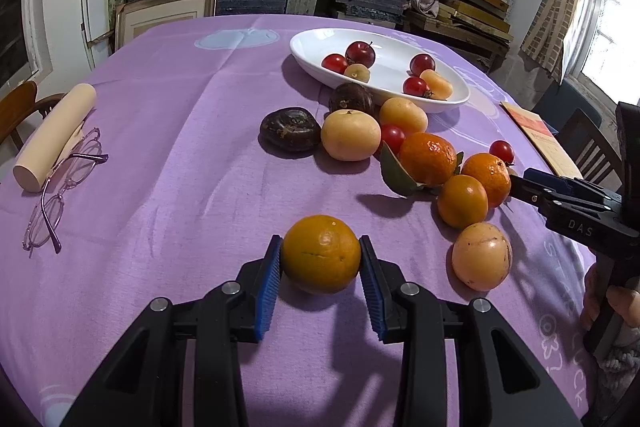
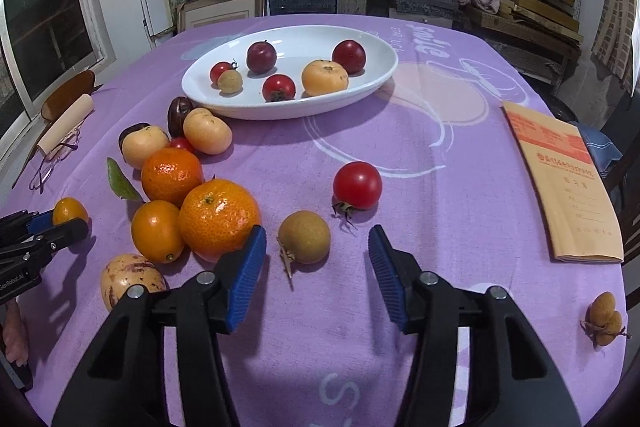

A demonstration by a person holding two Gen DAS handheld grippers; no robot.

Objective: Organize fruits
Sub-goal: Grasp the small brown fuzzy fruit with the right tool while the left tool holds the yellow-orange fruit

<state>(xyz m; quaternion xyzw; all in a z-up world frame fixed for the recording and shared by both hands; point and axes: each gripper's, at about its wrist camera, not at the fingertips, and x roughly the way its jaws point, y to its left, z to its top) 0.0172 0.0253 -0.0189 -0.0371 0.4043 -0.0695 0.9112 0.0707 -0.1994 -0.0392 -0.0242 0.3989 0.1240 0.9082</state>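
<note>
Left claw (image 1: 320,259) clamping an orange (image 1: 321,253), just over the purple surface (image 1: 180,87). Right claw (image 2: 317,259) standing apart, pads either side of a brown longan (image 2: 304,236) without touching it. Tomato (image 2: 357,185) sitting just beyond. White dish (image 2: 376,75) at the far end holding small fruits.

The right gripper (image 2: 317,259) hangs over a purple tablecloth (image 2: 440,211). Its blue pads (image 2: 244,279) stand apart, and a small brown fruit (image 2: 304,237) sits between them, touching neither. A red tomato (image 2: 357,185) lies just behind it. To the left, big oranges (image 2: 219,218) huddle together. Farther back, a white dish (image 2: 304,107) holds red and yellow fruit. At the left edge, the left gripper (image 2: 60,223) squeezes a small orange fruit (image 2: 69,210). A brown notebook (image 2: 568,183) lies on the right.
</note>
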